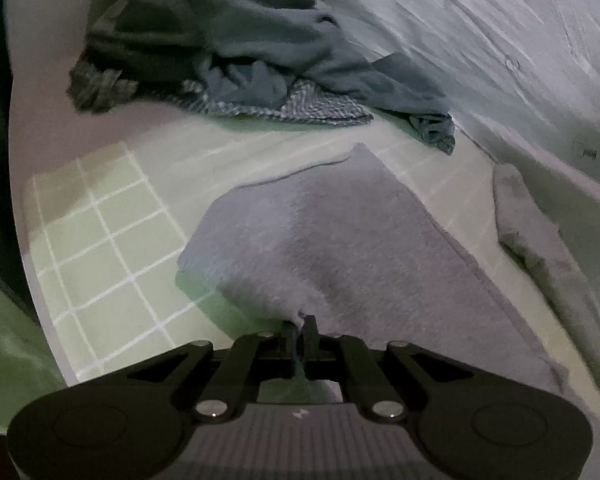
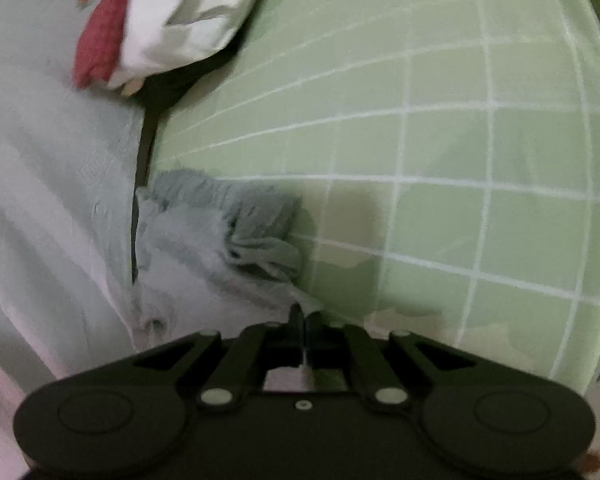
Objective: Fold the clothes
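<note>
Grey garment [image 1: 340, 240] lies spread on green checked sheet [image 1: 100, 240], edge pinched by left gripper [image 1: 300, 326], jaws clamped. Right gripper [image 2: 300, 316] also clamped on same grey cloth: two-corner hold probably keeps fabric stretched for folding.

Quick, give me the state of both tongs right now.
Left tongs: shut on an edge of the grey garment.
Right tongs: shut on an edge of the light grey cloth.
</note>
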